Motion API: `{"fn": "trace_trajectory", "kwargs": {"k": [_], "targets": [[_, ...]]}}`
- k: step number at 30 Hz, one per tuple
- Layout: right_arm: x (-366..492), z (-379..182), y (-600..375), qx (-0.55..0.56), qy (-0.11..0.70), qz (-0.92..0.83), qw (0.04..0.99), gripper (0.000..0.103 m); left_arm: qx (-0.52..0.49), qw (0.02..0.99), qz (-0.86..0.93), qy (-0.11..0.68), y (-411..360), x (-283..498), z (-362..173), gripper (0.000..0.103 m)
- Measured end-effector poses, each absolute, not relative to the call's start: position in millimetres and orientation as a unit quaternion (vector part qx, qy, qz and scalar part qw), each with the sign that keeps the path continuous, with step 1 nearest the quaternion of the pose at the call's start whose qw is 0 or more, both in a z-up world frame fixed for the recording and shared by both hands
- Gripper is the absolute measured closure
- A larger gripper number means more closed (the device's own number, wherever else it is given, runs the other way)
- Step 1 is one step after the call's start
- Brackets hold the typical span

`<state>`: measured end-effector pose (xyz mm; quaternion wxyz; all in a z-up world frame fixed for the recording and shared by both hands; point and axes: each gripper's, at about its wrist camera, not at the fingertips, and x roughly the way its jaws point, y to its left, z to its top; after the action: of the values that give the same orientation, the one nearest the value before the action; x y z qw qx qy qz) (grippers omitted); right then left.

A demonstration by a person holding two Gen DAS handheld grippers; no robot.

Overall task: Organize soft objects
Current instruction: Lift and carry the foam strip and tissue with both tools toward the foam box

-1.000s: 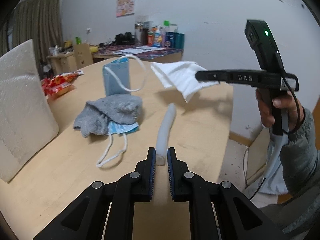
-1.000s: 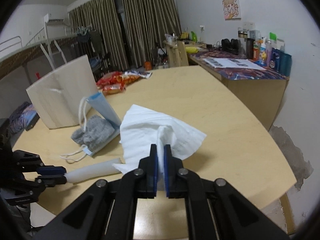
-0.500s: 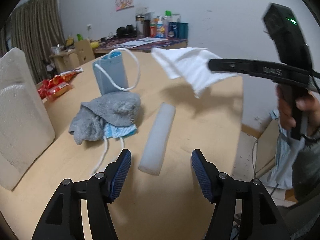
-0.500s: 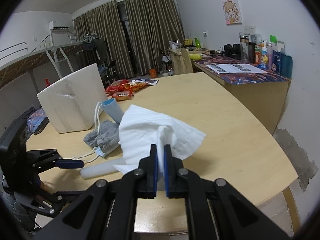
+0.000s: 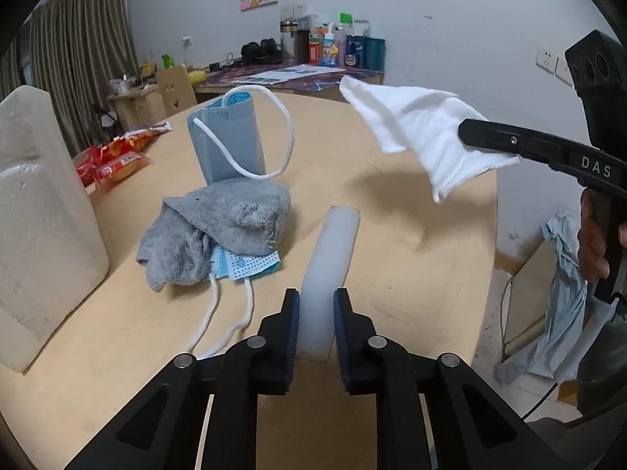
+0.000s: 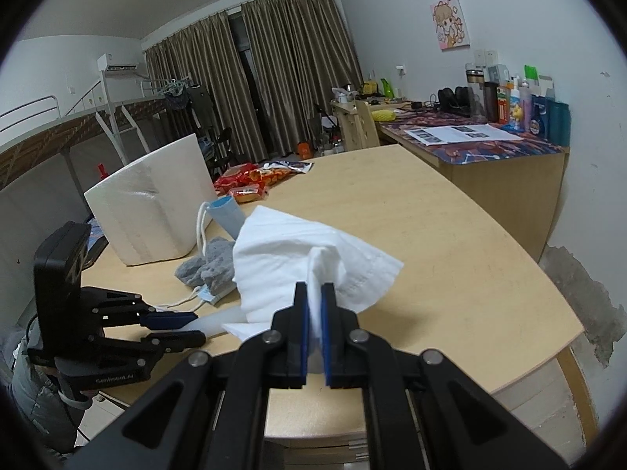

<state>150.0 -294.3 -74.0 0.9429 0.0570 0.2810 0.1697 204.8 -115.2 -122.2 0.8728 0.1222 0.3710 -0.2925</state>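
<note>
We have the left gripper (image 5: 316, 315) closing on the near end of the white foam tube (image 5: 331, 258), pads on both sides of it, tube lying on the wooden table (image 5: 411, 266) just right of the grey sock (image 5: 219, 235) and blue masks (image 5: 231, 149). Right gripper (image 6: 314, 325) is clamped tight on the white tissue (image 6: 298, 270), held up above the table. Tube looks light, squashy and likely to bend when lifted by one end; we'd grip nearer its middle. Tissue is featherlight, tears easily, so a bunched fold is the best hold.
</note>
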Motion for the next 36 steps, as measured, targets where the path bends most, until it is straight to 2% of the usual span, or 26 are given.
{"fn": "trace_trajectory", "kwargs": {"k": [17, 36], "targets": [[128, -48, -285, 0.071, 0.241, 0.182, 0.951, 0.095, 0.101, 0.913, -0.265, 0.294, -87, 158, -60, 0.086], [88, -6, -223, 0.058, 0.182, 0.255, 0.948, 0.095, 0.044, 0.968, -0.152, 0.195, -3, 70, 25, 0.086]]}}
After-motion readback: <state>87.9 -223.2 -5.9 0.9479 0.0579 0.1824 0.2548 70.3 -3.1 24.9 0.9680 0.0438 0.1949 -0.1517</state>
